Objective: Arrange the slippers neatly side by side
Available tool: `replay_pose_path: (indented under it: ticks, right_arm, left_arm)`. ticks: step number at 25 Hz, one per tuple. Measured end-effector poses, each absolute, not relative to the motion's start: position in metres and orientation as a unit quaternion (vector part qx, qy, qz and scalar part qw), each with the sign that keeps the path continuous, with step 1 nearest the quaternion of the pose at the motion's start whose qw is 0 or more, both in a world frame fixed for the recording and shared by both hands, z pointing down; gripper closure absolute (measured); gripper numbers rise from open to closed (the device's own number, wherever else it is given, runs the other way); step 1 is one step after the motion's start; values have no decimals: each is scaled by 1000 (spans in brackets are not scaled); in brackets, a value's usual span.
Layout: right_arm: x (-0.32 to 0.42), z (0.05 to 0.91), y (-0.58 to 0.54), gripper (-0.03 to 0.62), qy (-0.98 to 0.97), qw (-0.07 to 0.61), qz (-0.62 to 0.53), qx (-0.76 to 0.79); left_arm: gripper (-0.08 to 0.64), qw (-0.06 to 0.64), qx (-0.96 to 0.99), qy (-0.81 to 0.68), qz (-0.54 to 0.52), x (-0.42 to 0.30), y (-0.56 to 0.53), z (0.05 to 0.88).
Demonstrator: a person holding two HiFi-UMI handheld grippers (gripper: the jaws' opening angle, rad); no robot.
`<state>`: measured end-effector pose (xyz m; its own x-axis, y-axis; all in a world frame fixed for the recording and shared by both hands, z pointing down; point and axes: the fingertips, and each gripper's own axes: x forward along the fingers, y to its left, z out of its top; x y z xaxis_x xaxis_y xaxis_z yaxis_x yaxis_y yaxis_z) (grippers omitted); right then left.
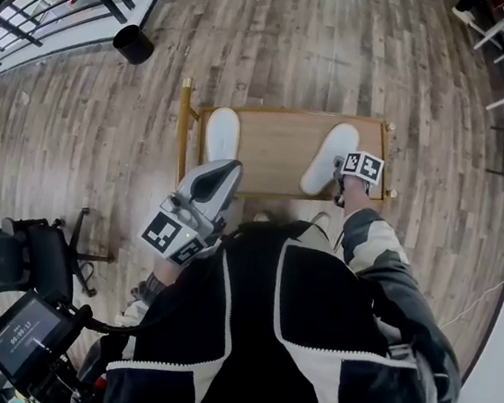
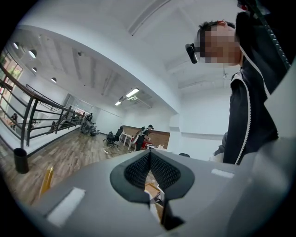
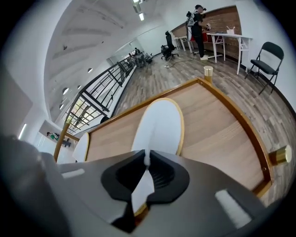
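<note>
- White right slipper (image 3: 159, 125) lies flat at the right end of the wooden counter (image 1: 278, 148), close to the raised rim there.
- Its near edge sits between the jaws of the right tool (image 3: 147, 162), which are pressed together on it and pinch the white rim from the person's side.
- White left slipper (image 1: 221, 134) lies at the counter's left end, well apart from the first, with no tool touching it.
- Left tool (image 1: 226, 175) is held up before the person's jacket, its jaws pressed together on nothing.
</note>
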<state>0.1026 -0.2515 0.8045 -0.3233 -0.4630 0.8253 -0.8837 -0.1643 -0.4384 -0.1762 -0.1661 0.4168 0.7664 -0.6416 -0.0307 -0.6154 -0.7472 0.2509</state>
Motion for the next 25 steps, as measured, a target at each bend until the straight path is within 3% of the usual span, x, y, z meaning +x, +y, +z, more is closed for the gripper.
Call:
replay_pose_path:
  ticks: [13,25]
  right_arm:
    - [77,755,-263,569,-687,210,452,529]
    - [-39,575,-266,569,-865,86,258,421]
  left_arm:
    - [541,111,935,-331,-69,-168,-171,410]
    - [541,122,928,-338,-98,-175,-176,407]
